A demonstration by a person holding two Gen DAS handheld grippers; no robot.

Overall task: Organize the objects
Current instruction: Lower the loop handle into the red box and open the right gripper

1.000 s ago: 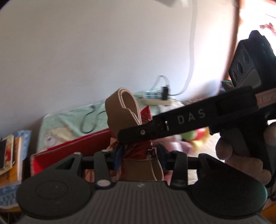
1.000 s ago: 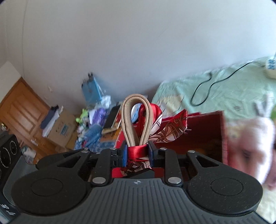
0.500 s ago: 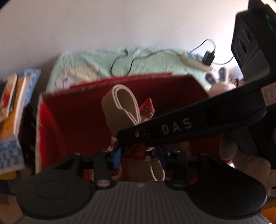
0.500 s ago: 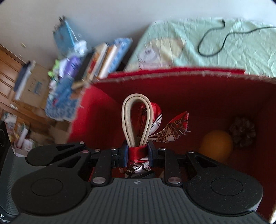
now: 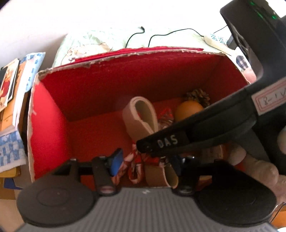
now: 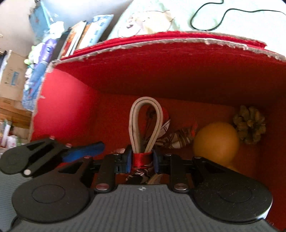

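A folded beige strap tied with a red patterned scarf (image 6: 144, 125) hangs low inside a red box (image 6: 160, 71). My right gripper (image 6: 141, 158) is shut on the scarf-wrapped strap at its red ribbon. In the left wrist view the same bundle (image 5: 141, 116) shows, and my left gripper (image 5: 146, 160) stands open around its lower end, jaws apart. The right gripper's black body (image 5: 196, 132) crosses over it from the right.
An orange ball (image 6: 216, 141) and a pine cone (image 6: 250, 125) lie at the box's right end. Books (image 5: 10, 100) are stacked left of the box. A pale green cloth with black cables (image 6: 205, 16) lies behind it.
Both grippers have carried the bundle from above the box rim down into the box. The left gripper's jaws, shut on the bundle before, have now opened.
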